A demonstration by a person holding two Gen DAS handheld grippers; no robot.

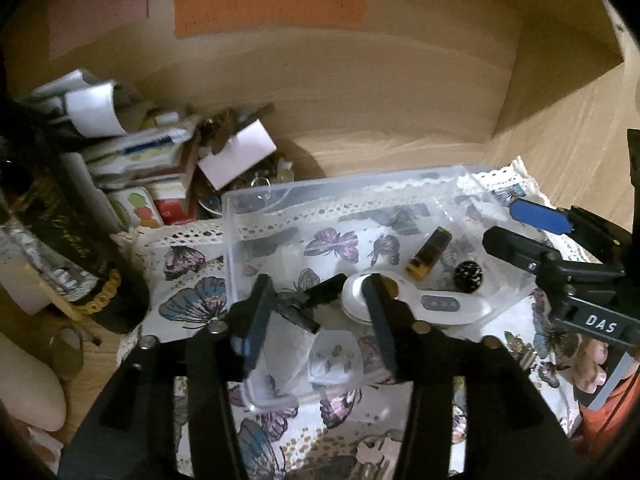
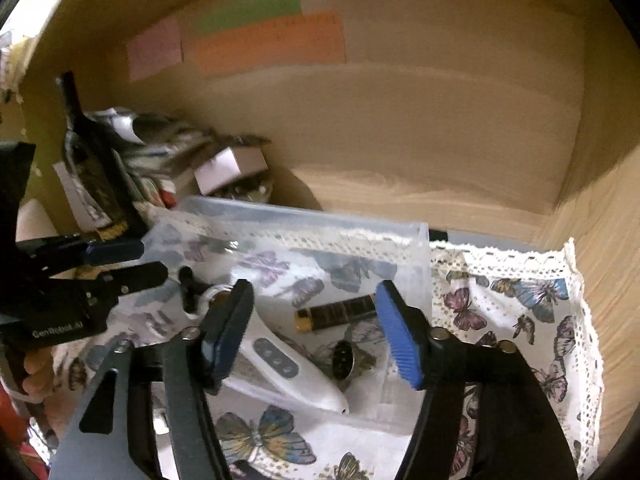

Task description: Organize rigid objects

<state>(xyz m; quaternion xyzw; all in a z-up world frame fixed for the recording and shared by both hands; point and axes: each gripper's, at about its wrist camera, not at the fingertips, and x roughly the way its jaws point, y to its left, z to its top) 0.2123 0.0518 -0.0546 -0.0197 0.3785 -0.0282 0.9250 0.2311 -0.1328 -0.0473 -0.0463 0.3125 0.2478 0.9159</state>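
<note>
A clear plastic box point(image 1: 280, 196) point(image 2: 420, 240) sits on a butterfly-print cloth point(image 1: 188, 268) point(image 2: 520, 304). Inside lie a white handheld device point(image 1: 440, 304) point(image 2: 288, 364), a gold and black tube point(image 1: 428, 252) point(image 2: 336, 312), a black round knob point(image 1: 469, 276) point(image 2: 345, 364), a black clip point(image 1: 308, 304) and a white plug adapter point(image 1: 336, 360). My left gripper point(image 1: 316, 292) is open over the box's left part, empty. My right gripper point(image 2: 312, 300) is open above the box's right part, empty; it also shows in the left wrist view point(image 1: 520, 228).
A wooden shelf wall point(image 1: 360, 92) stands behind, with pink, green and orange paper notes point(image 2: 268, 40). A pile of boxes, papers and a dark bottle point(image 1: 68, 216) crowds the left. A small bowl of trinkets point(image 1: 264, 176) sits behind the box.
</note>
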